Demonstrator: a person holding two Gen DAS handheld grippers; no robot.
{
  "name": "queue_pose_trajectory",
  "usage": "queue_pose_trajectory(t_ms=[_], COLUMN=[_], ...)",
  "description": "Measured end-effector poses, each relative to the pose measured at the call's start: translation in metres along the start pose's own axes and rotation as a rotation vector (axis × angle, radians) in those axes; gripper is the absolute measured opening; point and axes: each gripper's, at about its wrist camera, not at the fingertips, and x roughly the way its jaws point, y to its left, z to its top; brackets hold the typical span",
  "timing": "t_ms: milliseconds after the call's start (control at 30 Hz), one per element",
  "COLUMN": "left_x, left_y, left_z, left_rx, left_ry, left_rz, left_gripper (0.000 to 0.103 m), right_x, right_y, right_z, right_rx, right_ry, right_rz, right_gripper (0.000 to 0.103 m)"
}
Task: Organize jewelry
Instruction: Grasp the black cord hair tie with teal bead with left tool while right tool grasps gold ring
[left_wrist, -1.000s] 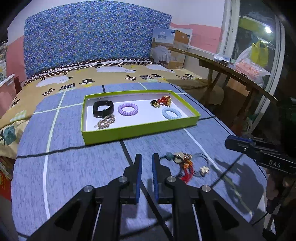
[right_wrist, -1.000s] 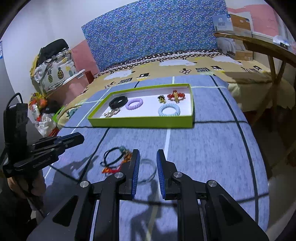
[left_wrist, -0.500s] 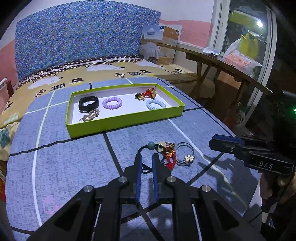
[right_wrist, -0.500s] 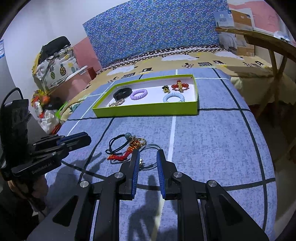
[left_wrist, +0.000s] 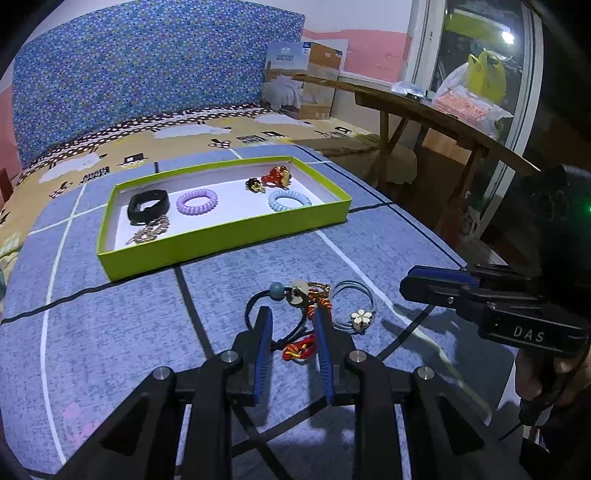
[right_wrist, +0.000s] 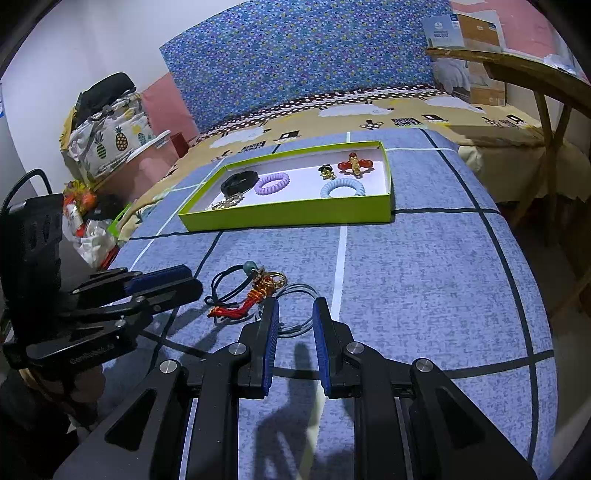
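Note:
A lime-green tray (left_wrist: 229, 242) (right_wrist: 291, 216) on the blue cloth holds a black band (left_wrist: 147, 206), a purple coil tie (left_wrist: 197, 201), a blue coil tie (left_wrist: 289, 201), a red-gold ornament (left_wrist: 277, 176) and a gold chain (left_wrist: 149, 234). A loose tangle lies nearer: a black cord with a teal bead (left_wrist: 276, 290) (right_wrist: 250, 266), a red tassel (left_wrist: 299, 349) (right_wrist: 236, 312) and a grey tie with a white flower (left_wrist: 361, 316). My left gripper (left_wrist: 293, 317) is open, its fingers either side of the cord and tassel. My right gripper (right_wrist: 294, 308) is open over the grey tie (right_wrist: 295, 291).
A blue patterned headboard (left_wrist: 147, 74) stands behind the bed. A wooden table (left_wrist: 424, 110) with bags is at the right. A cardboard box (left_wrist: 303, 85) sits at the back. Bags (right_wrist: 107, 136) are piled at the left of the bed.
Both grippers have opened wider. The left one has moved forward and now straddles the cord and tassel; the right one has closed in on the grey tie.

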Motion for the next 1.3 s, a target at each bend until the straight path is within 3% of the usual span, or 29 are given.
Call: queue_pose_trajectory(t_ms=[633,867,1300], left_x=[0.031,0.036,0.030], left_y=[-0.008,-0.006,0.005], left_z=[0.002,0.000,-0.001], left_rx=[0.011,0.001,-0.029], left_ry=[0.085,0.104,0.083], left_rz=[-0.001,0.009,0.038], left_gripper=[0.024,0.007,0.002], right_x=[0.008,0.012,0.017], right_y=[-0.005,-0.003,0.005], right_z=[0.001,0.000,0.002], right_rx=[0.012,0.010,-0.008], right_ry=[0.021,0.025,0.034], right_rz=[0.003,0.010,0.031], right_gripper=[0.019,0.019,0.019])
